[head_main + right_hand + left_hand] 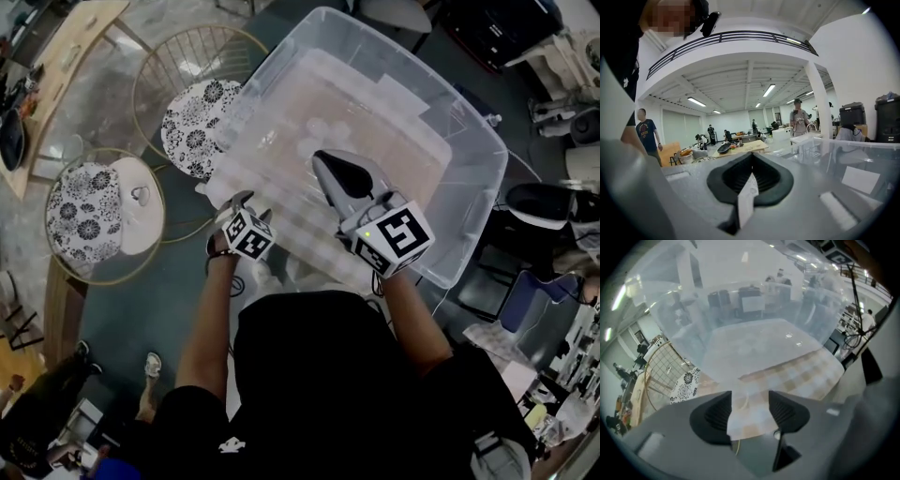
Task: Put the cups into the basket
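Note:
The basket is a large clear plastic bin (pixel 469 122) right in front of me. Pale rounded shapes (pixel 323 131) lie on its floor; they may be clear cups, but they are too faint to be sure. My left gripper (pixel 248 208) points steeply down at the bin's near left rim. Its jaws stand open (pixel 750 394), and a pale translucent thing (pixel 747 416) lies between them; I cannot tell whether it is a cup. My right gripper (pixel 323 159) reaches over the bin with its jaws shut (pixel 751 157). A thin white slip (pixel 746 199) stands at their seam.
Two wire-frame stools with flowered cushions (pixel 202 112) (pixel 84 211) stand left of the bin, beside a wooden table (pixel 66 56). Black chairs (pixel 539 202) and clutter are on the right. Other people (pixel 799 119) (pixel 644 131) stand farther off in the hall.

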Motion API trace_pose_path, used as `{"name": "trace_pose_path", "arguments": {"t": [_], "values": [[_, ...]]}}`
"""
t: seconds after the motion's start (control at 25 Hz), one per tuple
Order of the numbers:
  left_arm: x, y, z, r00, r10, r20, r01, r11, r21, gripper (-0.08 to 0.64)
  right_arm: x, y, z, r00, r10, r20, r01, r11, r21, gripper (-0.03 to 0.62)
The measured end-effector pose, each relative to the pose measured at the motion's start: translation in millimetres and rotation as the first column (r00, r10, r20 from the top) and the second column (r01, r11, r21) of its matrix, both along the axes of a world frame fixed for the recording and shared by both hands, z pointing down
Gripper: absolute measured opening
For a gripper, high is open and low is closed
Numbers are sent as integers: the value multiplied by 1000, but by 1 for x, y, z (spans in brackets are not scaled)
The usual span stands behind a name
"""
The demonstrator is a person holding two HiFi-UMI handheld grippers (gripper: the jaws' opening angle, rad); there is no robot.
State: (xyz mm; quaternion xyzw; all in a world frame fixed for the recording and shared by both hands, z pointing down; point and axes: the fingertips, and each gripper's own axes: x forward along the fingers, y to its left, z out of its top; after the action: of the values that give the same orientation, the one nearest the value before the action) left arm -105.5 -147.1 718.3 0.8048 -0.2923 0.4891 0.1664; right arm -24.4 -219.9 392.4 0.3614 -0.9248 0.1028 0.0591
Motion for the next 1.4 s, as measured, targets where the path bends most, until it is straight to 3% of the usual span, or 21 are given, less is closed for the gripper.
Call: {"name": "trace_pose_path", "arguments": {"t": [0.2, 0.24, 0.56, 0.76, 1.4], "values": [[-2, -2, 34, 994, 53, 92, -49, 998, -41, 234, 2, 2, 7, 1000, 1, -11, -1, 1000, -17, 0], [-2, -3, 36, 993, 55, 103, -51, 998, -43, 207, 2, 3, 8, 1000, 0, -14, 0, 1000, -19, 0], [-3, -6, 38, 990, 39, 137, -35, 999, -31, 139, 9, 6, 13, 1000, 5, -25, -6, 1000, -30, 0], [-7, -10, 35, 987, 21, 157, -21, 1000, -5, 23, 12, 4, 15, 1000, 15, -22, -15, 999, -32, 0], [-15, -9, -7, 989, 11, 145, -18, 999, 45, 18, 15, 0, 7, 999, 34, -8, -34, 999, -21, 0]]}}
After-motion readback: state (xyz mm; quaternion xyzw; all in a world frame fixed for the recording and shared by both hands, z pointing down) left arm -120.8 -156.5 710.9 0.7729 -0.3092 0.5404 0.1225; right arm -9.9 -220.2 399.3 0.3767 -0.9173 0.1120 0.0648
